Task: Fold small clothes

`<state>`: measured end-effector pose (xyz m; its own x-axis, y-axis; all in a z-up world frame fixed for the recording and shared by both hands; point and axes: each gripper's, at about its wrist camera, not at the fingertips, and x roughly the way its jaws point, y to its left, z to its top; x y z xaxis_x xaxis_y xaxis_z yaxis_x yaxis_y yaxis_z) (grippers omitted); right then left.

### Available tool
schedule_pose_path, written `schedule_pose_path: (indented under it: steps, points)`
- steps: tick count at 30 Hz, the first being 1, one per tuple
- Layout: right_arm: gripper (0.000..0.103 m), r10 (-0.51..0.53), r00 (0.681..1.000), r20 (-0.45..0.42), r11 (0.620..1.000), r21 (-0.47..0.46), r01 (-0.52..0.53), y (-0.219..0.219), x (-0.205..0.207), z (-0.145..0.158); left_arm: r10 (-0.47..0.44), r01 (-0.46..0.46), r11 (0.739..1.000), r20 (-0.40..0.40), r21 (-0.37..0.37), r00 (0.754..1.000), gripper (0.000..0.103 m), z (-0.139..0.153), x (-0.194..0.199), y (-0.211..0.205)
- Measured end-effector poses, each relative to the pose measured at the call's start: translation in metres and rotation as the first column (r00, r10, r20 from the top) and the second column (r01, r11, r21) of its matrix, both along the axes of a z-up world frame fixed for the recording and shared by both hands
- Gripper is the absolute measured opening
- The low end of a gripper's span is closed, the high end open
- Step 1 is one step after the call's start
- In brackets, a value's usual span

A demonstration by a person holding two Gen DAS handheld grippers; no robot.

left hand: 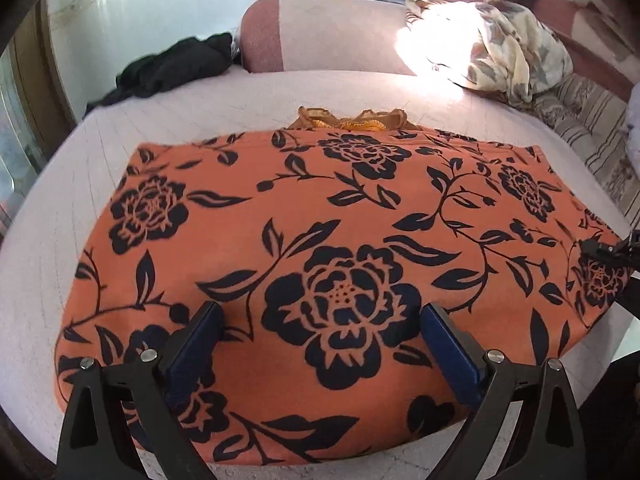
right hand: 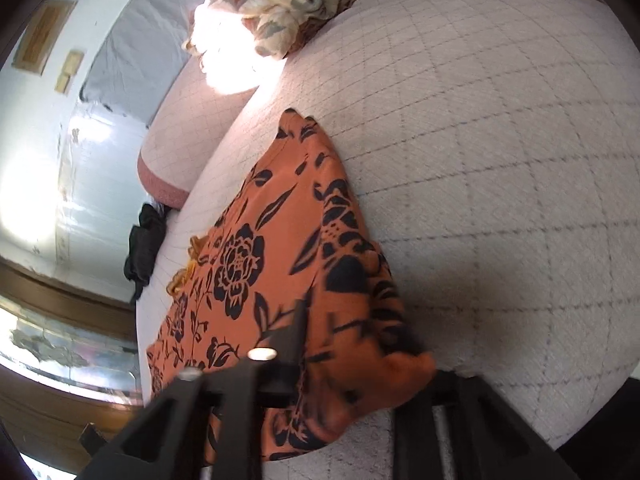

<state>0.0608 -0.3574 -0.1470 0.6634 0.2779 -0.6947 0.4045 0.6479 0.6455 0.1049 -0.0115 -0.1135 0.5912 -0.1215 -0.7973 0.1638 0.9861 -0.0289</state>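
Left wrist view: one orange floral garment (left hand: 320,248) lies spread flat on the quilted bed (left hand: 240,96). The left gripper (left hand: 322,316) hovers over its near edge, fingers spread wide, holding nothing. Beyond the garment are one black cloth (left hand: 172,68) and one pale floral bundle (left hand: 500,52); a frilly orange piece (left hand: 352,118) peeks out, mostly hidden.

Right wrist view: the right gripper (right hand: 340,376) is clamped on the garment's (right hand: 280,248) bunched corner; blur and cloth hide its fingertips.

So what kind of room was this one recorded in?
Most likely a bedroom: the orange floral garment lies on a quilted bed cover, with a bolster pillow and a crumpled floral sheet behind it.
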Motion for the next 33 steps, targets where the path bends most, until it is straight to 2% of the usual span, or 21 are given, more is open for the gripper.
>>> schedule_pose_path:
  steps: [1,5,8,11,12,13,14,15,16,17,18,19,20,22,23,24,27,29,31,33]
  points:
    - [0.013,0.011,1.000,0.004,0.999,-0.038,-0.011,0.004,0.002,0.008,0.017,-0.016,0.999,0.011,-0.031,1.000,0.099,0.006,-0.002,0.008]
    - [0.012,0.110,0.989,0.100,0.965,-0.250,-0.081,0.048,0.009,0.076,0.129,-0.110,0.981,0.115,-0.160,0.985,0.099,0.037,-0.020,0.053]
    - [0.010,0.255,0.951,0.175,0.897,-0.411,-0.165,0.110,0.014,0.128,0.251,-0.212,0.954,0.171,-0.213,0.953,0.099,0.053,-0.034,0.100]
    - [0.010,0.421,0.883,0.209,0.809,-0.527,-0.261,0.190,0.015,0.159,0.405,-0.351,0.897,0.181,-0.267,0.896,0.099,0.059,-0.049,0.153]
    - [0.010,0.469,0.859,0.203,0.779,-0.554,-0.294,0.216,0.015,0.160,0.451,-0.394,0.874,0.173,-0.285,0.876,0.099,0.058,-0.054,0.168]
    - [0.010,0.530,0.829,0.177,0.733,-0.588,-0.343,0.246,0.016,0.157,0.495,-0.435,0.847,0.159,-0.305,0.854,0.099,0.057,-0.058,0.184]
    - [0.011,0.585,0.801,0.131,0.681,-0.615,-0.397,0.275,0.019,0.148,0.540,-0.476,0.816,0.141,-0.329,0.830,0.099,0.055,-0.063,0.199]
    - [0.015,0.625,0.775,0.096,0.646,-0.621,-0.444,0.301,0.022,0.134,0.578,-0.511,0.786,0.121,-0.348,0.807,0.099,0.053,-0.066,0.212]
    - [0.024,0.658,0.749,0.075,0.623,-0.613,-0.486,0.321,0.024,0.118,0.611,-0.543,0.757,0.100,-0.363,0.785,0.099,0.050,-0.069,0.224]
    - [0.033,0.704,0.709,0.040,0.585,-0.598,-0.547,0.341,0.028,0.098,0.640,-0.571,0.729,0.079,-0.378,0.765,0.099,0.047,-0.070,0.232]
    - [0.060,0.743,0.669,-0.008,0.546,-0.572,-0.613,0.356,0.033,0.078,0.662,-0.591,0.704,0.061,-0.393,0.747,0.099,0.045,-0.073,0.240]
    - [0.071,0.769,0.635,-0.074,0.519,-0.508,-0.688,0.369,0.038,0.051,0.671,-0.601,0.690,0.046,-0.403,0.740,0.099,0.044,-0.074,0.244]
    - [0.071,0.777,0.621,-0.098,0.517,-0.462,-0.720,0.373,0.037,0.034,0.676,-0.606,0.680,0.032,-0.412,0.737,0.099,0.042,-0.076,0.248]
    - [0.072,0.773,0.632,-0.050,0.538,-0.475,-0.696,0.366,0.026,0.036,0.670,-0.596,0.675,0.024,-0.434,0.742,0.099,0.042,-0.079,0.250]
    - [0.072,0.775,0.632,-0.023,0.555,-0.452,-0.698,0.360,0.023,0.041,0.659,-0.583,0.680,0.022,-0.445,0.752,0.099,0.043,-0.080,0.249]
    - [0.074,0.768,0.641,0.012,0.585,-0.423,-0.692,0.349,0.020,0.047,0.635,-0.556,0.692,0.022,-0.461,0.772,0.099,0.045,-0.081,0.246]
    - [0.081,0.722,0.683,0.112,0.664,-0.388,-0.639,0.309,0.005,0.066,0.524,-0.443,0.758,0.044,-0.478,0.850,0.099,0.052,-0.074,0.217]
    - [0.083,0.669,0.729,0.145,0.717,-0.382,-0.583,0.281,-0.002,0.073,0.421,-0.354,0.806,0.039,-0.475,0.906,0.099,0.055,-0.069,0.191]
    - [0.083,0.623,0.766,0.159,0.762,-0.341,-0.550,0.255,-0.007,0.072,0.332,-0.297,0.816,-0.019,-0.495,0.943,0.099,0.048,-0.062,0.171]
    - [0.083,0.588,0.791,0.168,0.794,-0.304,-0.526,0.238,-0.007,0.072,0.278,-0.279,0.805,-0.083,-0.524,0.957,0.099,0.038,-0.059,0.155]
